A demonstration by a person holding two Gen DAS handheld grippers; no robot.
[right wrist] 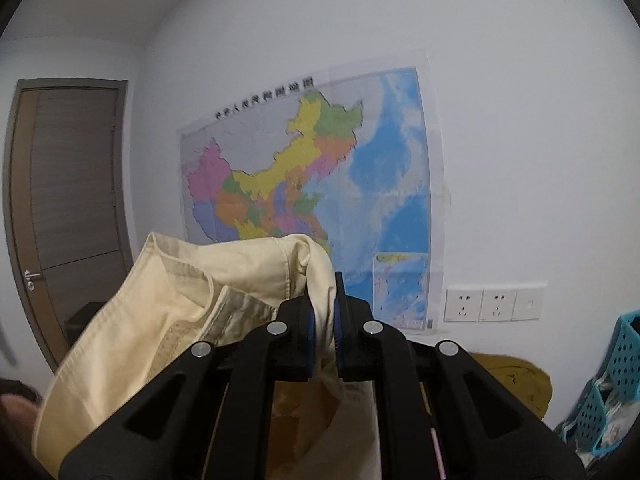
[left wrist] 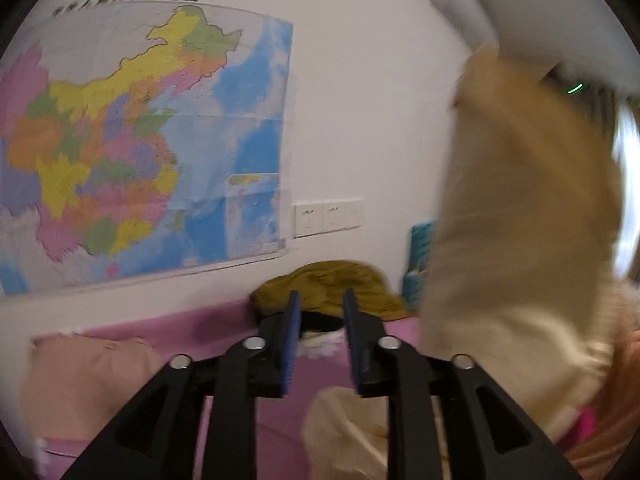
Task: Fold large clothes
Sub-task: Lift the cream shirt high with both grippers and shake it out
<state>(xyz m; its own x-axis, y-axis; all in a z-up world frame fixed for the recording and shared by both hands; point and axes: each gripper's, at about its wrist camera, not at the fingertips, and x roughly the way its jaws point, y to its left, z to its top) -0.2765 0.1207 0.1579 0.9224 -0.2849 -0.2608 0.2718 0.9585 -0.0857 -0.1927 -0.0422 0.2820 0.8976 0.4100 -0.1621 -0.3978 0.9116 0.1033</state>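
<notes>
While the cream garment (right wrist: 168,320) hangs lifted in front of the wall map (left wrist: 132,140), well above the pink bed cover (left wrist: 168,330), I judge the step to be raising it and finding a second hold, so it can be spread flat for the first fold; most of the folding seems ahead. My right gripper (right wrist: 323,312) has its pads pressed together on a bunched edge near what looks like the waistband or collar; I cannot tell which. My left gripper (left wrist: 320,320) has its fingers apart with nothing between them; I'd bring it across to the matching edge, pinch only one layer, then draw the two grips apart evenly, clear of the olive garment (left wrist: 332,286) heaped by the wall.
</notes>
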